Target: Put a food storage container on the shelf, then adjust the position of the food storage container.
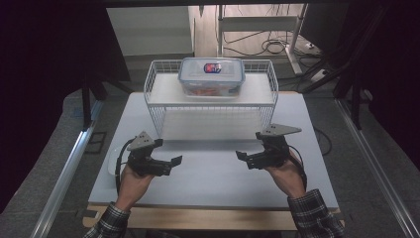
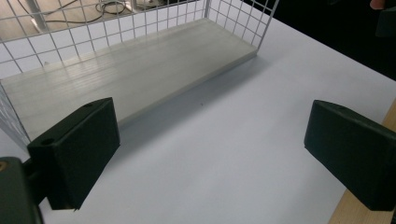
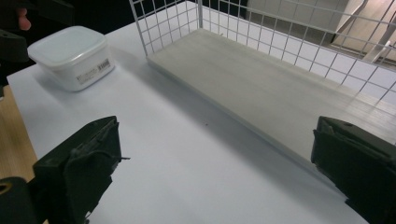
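Note:
A white wire rack stands at the back of the white table. On its upper shelf sits a clear lidded container with a blue rim and a red and blue label. My left gripper hovers over the table in front of the rack's left end, open, with nothing between its jaws. At the rack's right end my right gripper is held the same way, open and empty. The rack's lower shelf board lies just beyond the left gripper. The same board runs ahead of the right gripper.
A small white lidded tub sits on the table near its left edge, beside the left hand. Bare tabletop lies between the two grippers. A wooden strip edges the table's front. Cables lie on the floor behind the rack.

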`<action>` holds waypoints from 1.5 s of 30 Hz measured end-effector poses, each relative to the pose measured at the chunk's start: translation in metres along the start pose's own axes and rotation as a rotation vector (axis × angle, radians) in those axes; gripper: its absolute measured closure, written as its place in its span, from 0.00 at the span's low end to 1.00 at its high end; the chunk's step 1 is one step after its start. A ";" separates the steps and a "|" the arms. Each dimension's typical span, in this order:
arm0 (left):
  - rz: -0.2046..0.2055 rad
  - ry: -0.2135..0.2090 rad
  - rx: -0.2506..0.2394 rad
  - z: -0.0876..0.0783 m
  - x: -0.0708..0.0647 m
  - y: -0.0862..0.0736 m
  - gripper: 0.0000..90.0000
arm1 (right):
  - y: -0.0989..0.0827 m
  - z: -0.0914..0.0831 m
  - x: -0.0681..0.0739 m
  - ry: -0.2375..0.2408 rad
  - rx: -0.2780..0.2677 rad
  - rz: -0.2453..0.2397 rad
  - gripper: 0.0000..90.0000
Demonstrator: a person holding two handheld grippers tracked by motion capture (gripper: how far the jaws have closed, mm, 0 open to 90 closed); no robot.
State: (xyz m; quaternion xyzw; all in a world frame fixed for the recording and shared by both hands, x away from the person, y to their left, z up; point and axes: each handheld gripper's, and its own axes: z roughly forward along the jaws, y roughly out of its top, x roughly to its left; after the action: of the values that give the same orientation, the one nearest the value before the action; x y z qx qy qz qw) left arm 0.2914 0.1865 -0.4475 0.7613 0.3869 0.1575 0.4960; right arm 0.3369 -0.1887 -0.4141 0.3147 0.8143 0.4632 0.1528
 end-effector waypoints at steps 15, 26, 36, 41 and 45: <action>0.065 -0.034 0.000 0.015 -0.025 -0.039 0.03 | -0.044 0.001 0.017 0.009 -0.004 0.011 0.00; 0.113 -0.007 0.083 0.024 -0.035 -0.063 0.03 | -0.081 0.002 0.018 0.033 0.047 0.031 0.01; 0.125 0.027 0.125 0.024 -0.037 -0.060 0.02 | -0.091 0.008 0.013 0.014 0.076 0.028 0.02; 0.116 0.050 0.115 0.014 -0.031 -0.055 0.07 | -0.093 0.011 0.013 0.008 0.087 0.032 0.02; 0.129 0.092 0.100 0.001 -0.022 -0.052 0.23 | -0.094 0.013 0.015 0.010 0.096 0.017 0.02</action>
State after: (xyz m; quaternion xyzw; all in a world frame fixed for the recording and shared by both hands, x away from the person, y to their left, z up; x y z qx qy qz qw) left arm 0.2550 0.1801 -0.4908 0.8004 0.3669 0.2041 0.4278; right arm 0.2980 -0.2055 -0.5000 0.3263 0.8336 0.4264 0.1295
